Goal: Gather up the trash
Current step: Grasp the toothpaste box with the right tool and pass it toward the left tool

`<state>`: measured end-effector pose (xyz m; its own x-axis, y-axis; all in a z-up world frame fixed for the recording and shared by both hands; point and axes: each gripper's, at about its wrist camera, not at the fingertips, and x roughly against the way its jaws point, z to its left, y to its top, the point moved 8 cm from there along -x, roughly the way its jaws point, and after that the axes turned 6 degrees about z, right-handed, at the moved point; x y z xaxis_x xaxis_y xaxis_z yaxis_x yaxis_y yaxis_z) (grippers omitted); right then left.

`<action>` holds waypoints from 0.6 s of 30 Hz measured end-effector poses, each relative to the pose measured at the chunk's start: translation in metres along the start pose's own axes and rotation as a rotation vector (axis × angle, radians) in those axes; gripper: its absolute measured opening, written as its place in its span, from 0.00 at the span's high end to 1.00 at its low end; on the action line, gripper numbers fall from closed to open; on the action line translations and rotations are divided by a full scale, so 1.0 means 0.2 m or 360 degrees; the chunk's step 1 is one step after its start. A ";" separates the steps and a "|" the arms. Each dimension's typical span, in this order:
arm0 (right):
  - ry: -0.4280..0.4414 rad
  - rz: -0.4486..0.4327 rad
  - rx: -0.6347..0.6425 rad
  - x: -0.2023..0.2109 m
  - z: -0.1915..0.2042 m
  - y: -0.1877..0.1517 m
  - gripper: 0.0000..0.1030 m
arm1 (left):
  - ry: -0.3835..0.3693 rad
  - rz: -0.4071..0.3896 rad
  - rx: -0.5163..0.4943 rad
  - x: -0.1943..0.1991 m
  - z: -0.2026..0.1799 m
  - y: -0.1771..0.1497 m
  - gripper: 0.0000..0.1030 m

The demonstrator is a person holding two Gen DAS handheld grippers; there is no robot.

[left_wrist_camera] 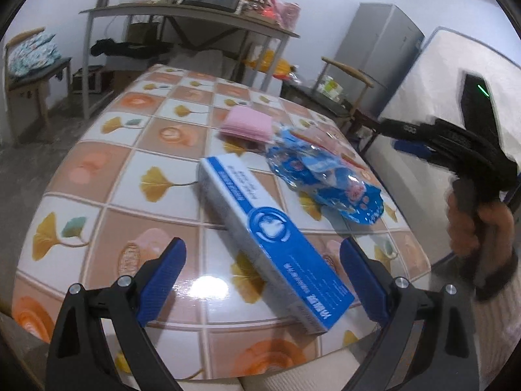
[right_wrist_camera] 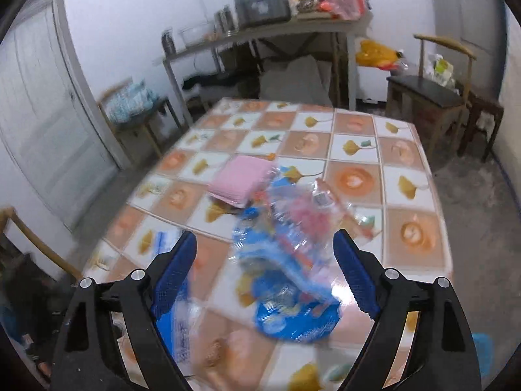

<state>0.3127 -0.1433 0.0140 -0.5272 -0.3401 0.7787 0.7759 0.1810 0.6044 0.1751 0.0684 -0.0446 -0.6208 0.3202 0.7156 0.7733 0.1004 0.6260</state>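
Blue-white box (left_wrist_camera: 272, 228) flat, diagonal on table; crinkled blue wrapper (left_wrist_camera: 325, 176) beside it; pink pad (left_wrist_camera: 247, 125) beyond.

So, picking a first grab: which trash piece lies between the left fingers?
The long blue-and-white box; the crinkled blue wrapper and pink packet lie farther back.

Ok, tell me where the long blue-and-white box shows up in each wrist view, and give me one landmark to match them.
Left wrist: the blue-and-white box lies diagonally, centre frame, between the open left tongs.
Right wrist: only a blurred strip of it shows at lower left, partly behind the left finger of the right tongs.
Shared landmark: the pink cloth farther back on the table.
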 end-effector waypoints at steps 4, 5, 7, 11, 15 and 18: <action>-0.0094 0.0146 0.0110 -0.23 -0.02 0.08 0.21 | 0.0052 0.0040 -0.0074 -0.05 -0.04 -0.01 0.10; -0.0126 0.0200 0.0155 -0.30 -0.02 0.08 0.21 | 0.0056 0.0045 -0.0078 -0.05 -0.04 -0.01 0.10; -0.0172 0.0264 0.0244 -0.38 -0.01 0.08 0.21 | 0.0066 0.0056 -0.0083 -0.06 -0.04 -0.02 0.10; -0.0292 0.0311 0.0383 -0.46 0.01 0.06 0.32 | 0.0079 0.0067 -0.0082 -0.08 -0.02 -0.02 0.10; -0.0269 0.0308 0.0236 -0.44 -0.07 0.06 0.60 | 0.0074 0.0085 -0.0081 -0.09 -0.01 -0.02 0.10; -0.0235 0.0259 0.0115 -0.39 -0.12 0.08 0.71 | 0.0074 0.0088 -0.0084 -0.09 -0.01 -0.03 0.10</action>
<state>0.3742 -0.1369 -0.0420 -0.4464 -0.1634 0.8798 0.8306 0.2901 0.4753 0.1823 0.0607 -0.0610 -0.5834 0.2795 0.7625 0.7996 0.0332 0.5996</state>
